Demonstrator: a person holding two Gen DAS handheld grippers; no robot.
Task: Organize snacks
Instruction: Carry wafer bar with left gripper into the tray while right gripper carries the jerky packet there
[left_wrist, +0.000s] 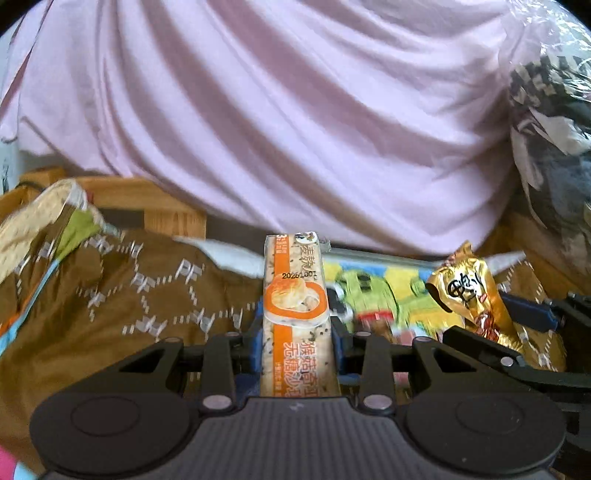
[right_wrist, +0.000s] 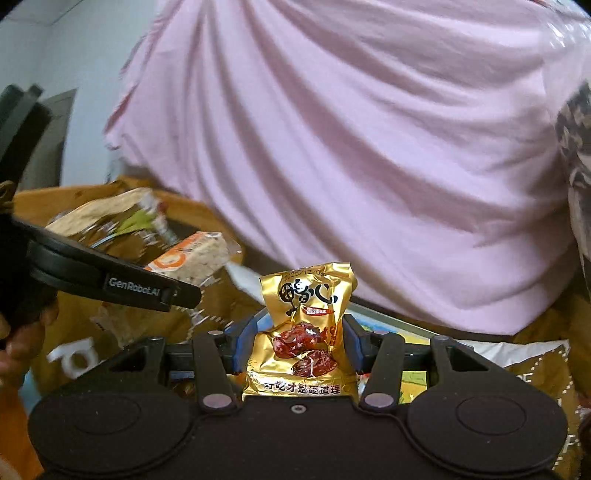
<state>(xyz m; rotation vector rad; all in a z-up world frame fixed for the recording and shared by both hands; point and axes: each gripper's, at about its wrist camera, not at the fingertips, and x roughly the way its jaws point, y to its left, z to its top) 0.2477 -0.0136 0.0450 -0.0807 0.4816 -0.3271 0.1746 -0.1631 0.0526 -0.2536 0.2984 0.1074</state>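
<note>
My left gripper (left_wrist: 295, 332) is shut on an orange-and-white seeded biscuit packet (left_wrist: 294, 295) that stands upright between its blue pads. My right gripper (right_wrist: 293, 339) is shut on a gold foil snack pouch (right_wrist: 306, 328) printed with dark red meat pieces. In the left wrist view the gold pouch (left_wrist: 476, 295) shows at the right, held in the right gripper (left_wrist: 509, 325). From the right wrist view the biscuit packet (right_wrist: 195, 254) appears at the left beyond the left gripper's black body (right_wrist: 110, 280). Both packets hang above a brown patterned cloth (left_wrist: 110, 295).
A person in a pink shirt (left_wrist: 277, 110) fills the background close ahead. A hand (right_wrist: 22, 339) holds the left gripper. A larger snack bag (left_wrist: 40, 221) lies at the left. A colourful cartoon-printed sheet (left_wrist: 373, 291) lies under the packets. Wooden furniture (left_wrist: 155, 203) and plastic-wrapped items (left_wrist: 554, 110) stand behind.
</note>
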